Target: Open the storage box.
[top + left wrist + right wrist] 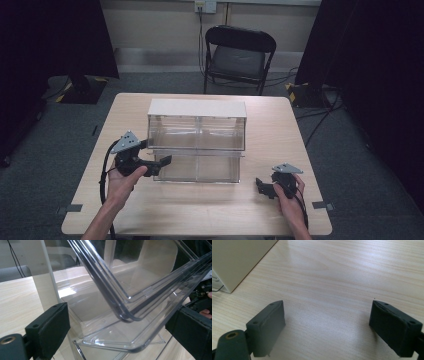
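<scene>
I'm seeing the bench point(200, 210) taking up the middle of the high view, light wood, with a black folding chair point(239, 56) standing beyond its far edge on the grey carpet.

The clear drawer unit point(197, 131) is sitting mid-bench, slightly toward the far side, with a pale opaque top and 2 tiers of see-through compartments. The lower drawer point(197, 167) is sticking out toward me, past the upper tier's front. In the left gripper view the clear drawer rim point(130, 315) is running diagonally across the frame, tilted, with the frame of the unit behind it.

My left hand-held gripper point(165, 161) is sitting at the left front corner of the unit, jaws pointing right along the lower drawer's front. In its own view the 2 black pads are standing wide apart, with the drawer corner lying between them; I'm not able to tell if either pad is touching the plastic.

My right hand-held gripper point(261, 186) is hovering over bare bench, right of the unit and nearer me, well apart from it. Its jaws are spread wide with nothing between them.
</scene>
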Motion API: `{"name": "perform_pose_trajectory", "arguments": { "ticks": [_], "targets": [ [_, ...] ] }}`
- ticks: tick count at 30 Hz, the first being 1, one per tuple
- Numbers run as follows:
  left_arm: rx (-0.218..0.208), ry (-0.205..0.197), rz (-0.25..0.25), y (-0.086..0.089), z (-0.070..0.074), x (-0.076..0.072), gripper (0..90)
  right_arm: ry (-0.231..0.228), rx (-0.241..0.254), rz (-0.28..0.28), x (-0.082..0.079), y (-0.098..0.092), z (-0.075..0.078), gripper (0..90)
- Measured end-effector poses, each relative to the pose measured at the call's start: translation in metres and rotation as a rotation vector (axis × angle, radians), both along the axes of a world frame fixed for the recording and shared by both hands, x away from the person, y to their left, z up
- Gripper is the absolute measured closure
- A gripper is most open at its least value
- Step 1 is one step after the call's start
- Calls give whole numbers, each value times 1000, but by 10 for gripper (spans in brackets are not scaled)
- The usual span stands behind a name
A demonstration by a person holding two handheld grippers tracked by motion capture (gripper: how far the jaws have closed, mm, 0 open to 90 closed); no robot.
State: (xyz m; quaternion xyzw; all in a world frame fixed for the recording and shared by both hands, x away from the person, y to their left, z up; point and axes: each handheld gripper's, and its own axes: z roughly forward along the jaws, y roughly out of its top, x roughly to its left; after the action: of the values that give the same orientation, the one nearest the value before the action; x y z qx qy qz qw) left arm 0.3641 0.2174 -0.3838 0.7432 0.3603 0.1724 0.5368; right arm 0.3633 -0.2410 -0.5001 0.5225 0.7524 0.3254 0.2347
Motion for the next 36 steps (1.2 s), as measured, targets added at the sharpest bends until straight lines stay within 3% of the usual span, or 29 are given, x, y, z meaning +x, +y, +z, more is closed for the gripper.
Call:
{"name": "perform_pose_trajectory", "arguments": {
  "ticks": [36],
  "targets": [
    [5, -6, -6, 0, 1, 0, 49, 0, 1, 0, 0, 0, 0, 123]
  ]
}}
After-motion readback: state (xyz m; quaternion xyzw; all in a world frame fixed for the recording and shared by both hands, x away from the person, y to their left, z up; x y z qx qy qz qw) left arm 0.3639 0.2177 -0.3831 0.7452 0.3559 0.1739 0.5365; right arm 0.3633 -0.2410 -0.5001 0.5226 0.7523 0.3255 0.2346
